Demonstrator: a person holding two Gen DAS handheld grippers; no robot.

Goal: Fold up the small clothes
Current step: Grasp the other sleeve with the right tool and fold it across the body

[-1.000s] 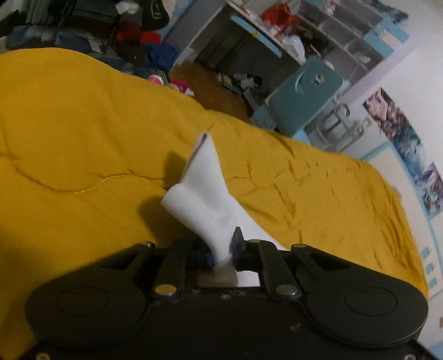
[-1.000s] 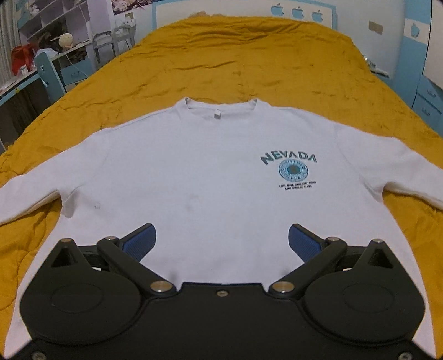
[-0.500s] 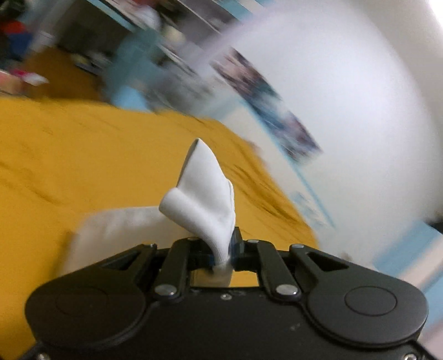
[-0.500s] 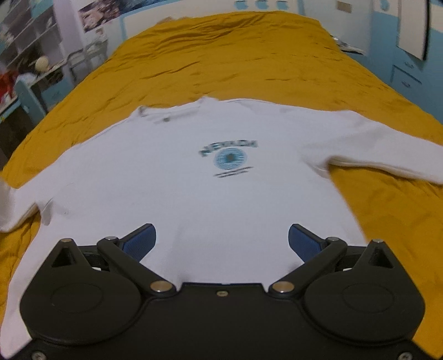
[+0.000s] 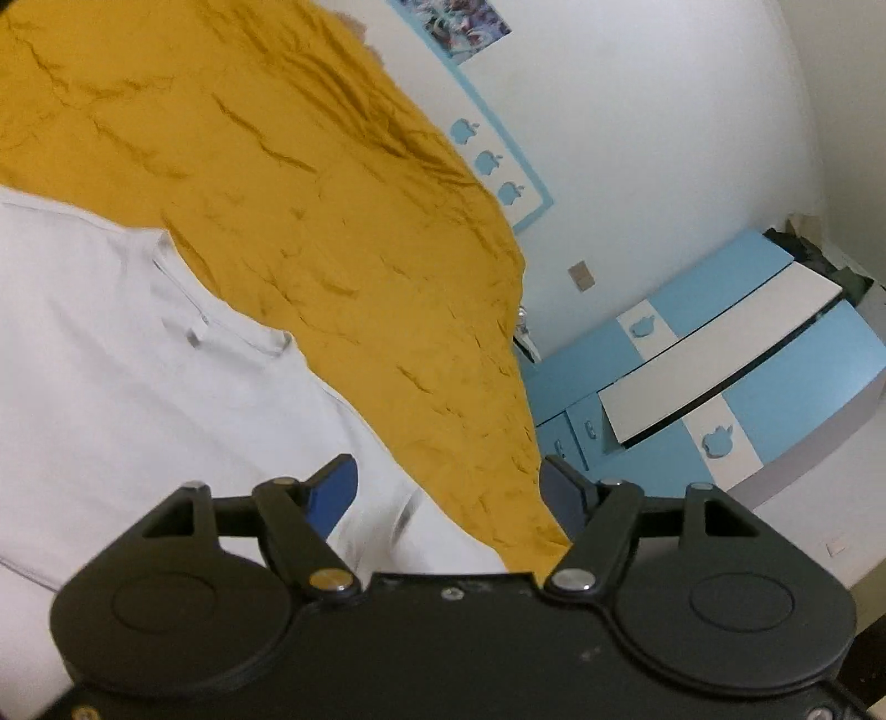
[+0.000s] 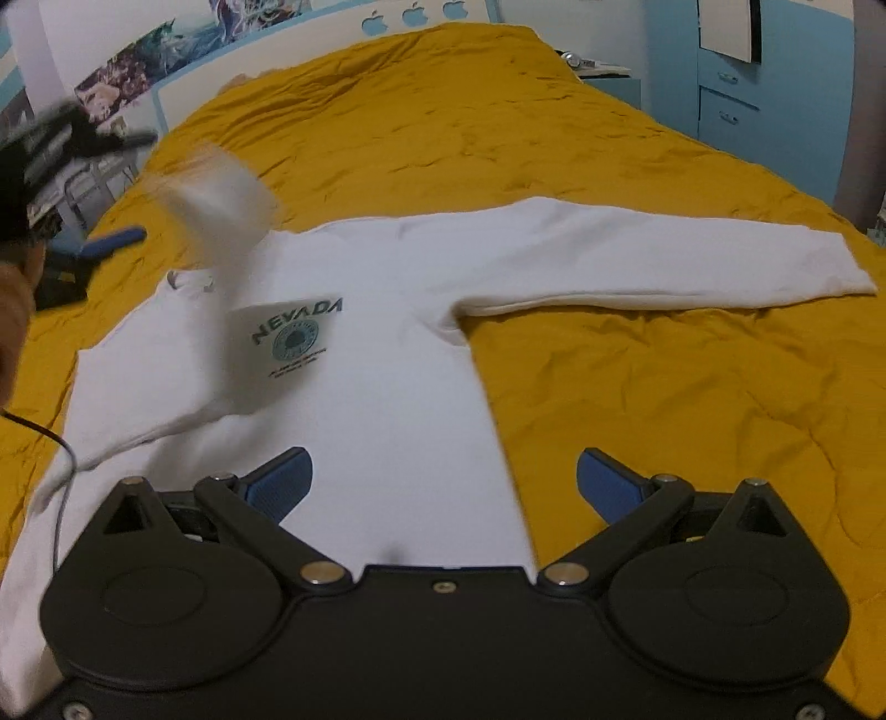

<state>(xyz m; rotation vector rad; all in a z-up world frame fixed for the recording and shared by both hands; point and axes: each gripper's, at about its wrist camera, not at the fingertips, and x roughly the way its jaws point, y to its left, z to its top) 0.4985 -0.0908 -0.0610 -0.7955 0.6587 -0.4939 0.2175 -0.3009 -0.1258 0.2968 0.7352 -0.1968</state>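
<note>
A white shirt [image 6: 387,354] is spread face up on the yellow bedspread [image 6: 637,387], its NEVADA print [image 6: 296,332] seen only in the right wrist view. In that view one sleeve [image 6: 637,266] is laid straight out to the right across the bedspread, while the other sleeve [image 6: 216,205] is caught in the air as a pale blur above the collar [image 6: 191,279], its lower part draped over the chest beside the print. The left tool [image 6: 111,241] is glimpsed at the left edge of that view as a blurred blue finger and dark body, apart from the falling sleeve. In the left wrist view the left tool [image 5: 448,493] is shown with its blue pads spread and nothing between them; its jaws have just been opening, and only the shirt body and bedspread lie beyond them. That view is tilted and gives the collar [image 5: 194,310] and shoulder close up, along with a white wall [image 5: 637,138] and a blue cabinet [image 5: 775,387] at the bed's far side, but not the print or the straight sleeve. The right tool [image 6: 443,487] is held over the shirt's lower hem with its pads spread wide and nothing gripped, the shirt's right edge running between them. A headboard with apple cut-outs [image 6: 412,14] is seen past the bed.
</note>
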